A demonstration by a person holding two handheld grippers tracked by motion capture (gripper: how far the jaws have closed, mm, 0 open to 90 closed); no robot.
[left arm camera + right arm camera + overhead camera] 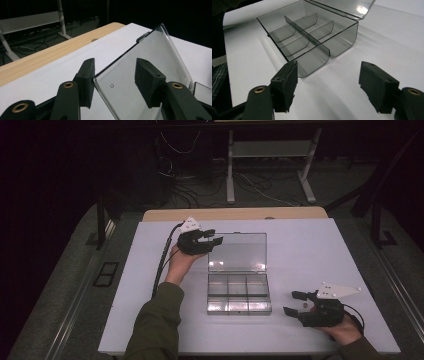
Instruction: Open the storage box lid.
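Clear plastic organizer box (239,292) sits near the middle of the white counter (310,250), slightly toward the person's side. Base is divided into small compartments by curved partitions; all compartments look bare in the right gripper view (307,40). Hinged lid (238,252) stands swung open on the far side of the base, leaning back, with a bright glare spot near its lower left corner.

Left gripper (209,239) hovers at the lid's far left corner. In the left gripper view the lid's edge (140,75) runs up between the two fingers (86,80): one finger sits just beside or barely touching the lid's corner edge, the other lies on the lid's inner side with a visible gap. Fingers released, not pinching; nothing clamped. A small clasp (141,38) shows on the lid's top rim.

Right gripper (296,302) rests low over the counter to the right of the box base, well apart from it, pointing toward it. Its fingers (285,85) are spread wide, bare counter between them; nothing held.

Person's left hand (179,262) and green sleeve (155,325) come up from the bottom edge; right hand (345,330) sits at the lower right. Cable (162,262) trails from the left gripper along the counter.

Beyond the white counter, a strip of wooden tabletop (235,213), then a dark floor with loose cables and a metal stand (270,165).
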